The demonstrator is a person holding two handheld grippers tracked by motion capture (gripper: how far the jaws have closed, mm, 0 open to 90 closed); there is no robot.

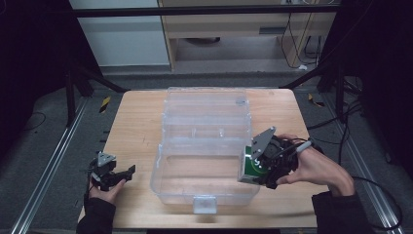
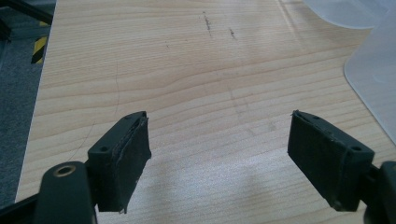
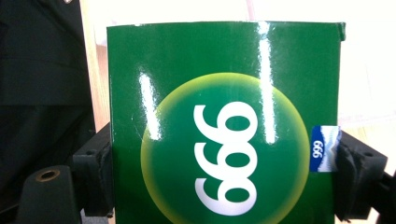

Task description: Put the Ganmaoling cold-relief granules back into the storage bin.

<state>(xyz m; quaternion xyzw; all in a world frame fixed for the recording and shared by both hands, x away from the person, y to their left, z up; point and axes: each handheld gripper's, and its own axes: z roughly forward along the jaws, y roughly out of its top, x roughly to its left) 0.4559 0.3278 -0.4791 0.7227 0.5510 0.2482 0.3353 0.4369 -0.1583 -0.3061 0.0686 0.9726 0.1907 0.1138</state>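
A clear plastic box (image 1: 204, 187) with its lid swung back stands open in the middle of the wooden table (image 1: 136, 126). My right gripper (image 1: 253, 170) is shut on a green carton (image 1: 249, 168) printed with "999" at the box's right wall; the carton (image 3: 224, 126) sits squeezed between both pads in the right gripper view. My left gripper (image 1: 127, 173) rests low at the table's front left, open, with bare wood between its pads (image 2: 126, 154). A corner of the clear box (image 2: 373, 79) shows at the right of the left gripper view.
The box's open lid (image 1: 207, 105) lies flat toward the table's far edge. Metal rails (image 1: 53, 161) run along the floor on the left, and cables (image 1: 350, 122) trail on the right. Bare tabletop lies left of the box.
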